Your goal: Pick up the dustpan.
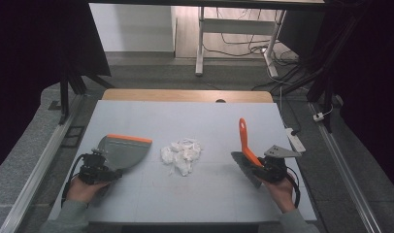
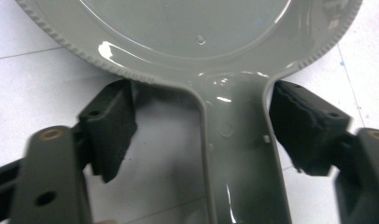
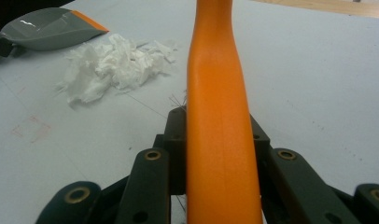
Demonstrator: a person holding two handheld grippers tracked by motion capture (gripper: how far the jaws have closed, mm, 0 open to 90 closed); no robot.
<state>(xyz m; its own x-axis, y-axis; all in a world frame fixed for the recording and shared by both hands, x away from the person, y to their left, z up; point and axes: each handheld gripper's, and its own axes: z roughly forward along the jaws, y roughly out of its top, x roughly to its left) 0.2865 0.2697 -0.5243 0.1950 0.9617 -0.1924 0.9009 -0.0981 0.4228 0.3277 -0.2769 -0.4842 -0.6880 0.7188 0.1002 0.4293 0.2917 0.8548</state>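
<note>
The grey plastic dustpan with an orange lip (image 1: 121, 150), flat on the table's left, looks light, stiff and slick, its handle between the left gripper's (image 1: 95, 170) spread jaws, one pad touching.

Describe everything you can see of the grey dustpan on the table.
The dustpan is glossy grey plastic with an orange strip along its wide front lip, which faces the heap of torn white paper without touching it. It lies flat on the pale table. The left gripper view shows a ribbed rim round the pan and a narrow handle running back between the left gripper pads; one pad sits against the handle, the other stands clear of it.
</note>
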